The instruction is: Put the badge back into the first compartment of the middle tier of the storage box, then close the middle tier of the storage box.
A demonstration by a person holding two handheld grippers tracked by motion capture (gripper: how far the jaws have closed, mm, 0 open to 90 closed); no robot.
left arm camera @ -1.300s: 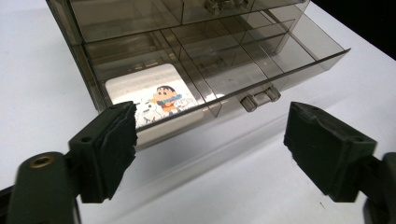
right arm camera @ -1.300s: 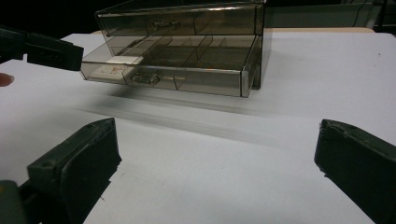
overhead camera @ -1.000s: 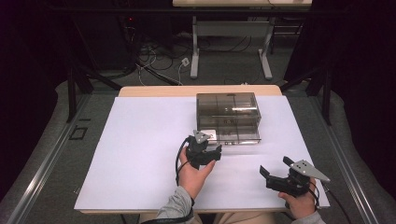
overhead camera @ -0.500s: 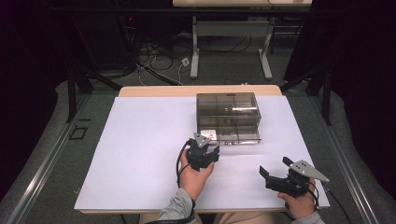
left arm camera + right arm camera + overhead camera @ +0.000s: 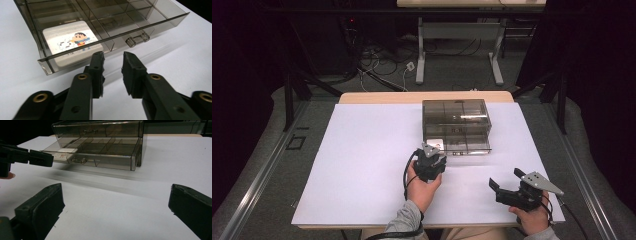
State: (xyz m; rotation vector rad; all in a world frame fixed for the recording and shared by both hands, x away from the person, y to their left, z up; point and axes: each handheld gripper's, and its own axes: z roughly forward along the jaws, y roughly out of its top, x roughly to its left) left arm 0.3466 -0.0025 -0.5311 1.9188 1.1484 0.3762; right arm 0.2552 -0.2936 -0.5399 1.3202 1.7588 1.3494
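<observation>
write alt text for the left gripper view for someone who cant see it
The left gripper, its two black jaws a narrow gap apart with nothing between them after just closing in, points at the open lower drawer of a smoky clear organizer on a white table. A white cartoon-printed card lies in the drawer's end compartment.

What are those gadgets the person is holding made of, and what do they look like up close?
Each hand-held gripper is black with two chunky jaws. The left hand-held gripper has rough dark pads and brass-coloured rivets at its joints; a black cable loops from it. The right hand-held gripper carries a grey three-cornered plate on top. The person wears a grey sleeve.
</observation>
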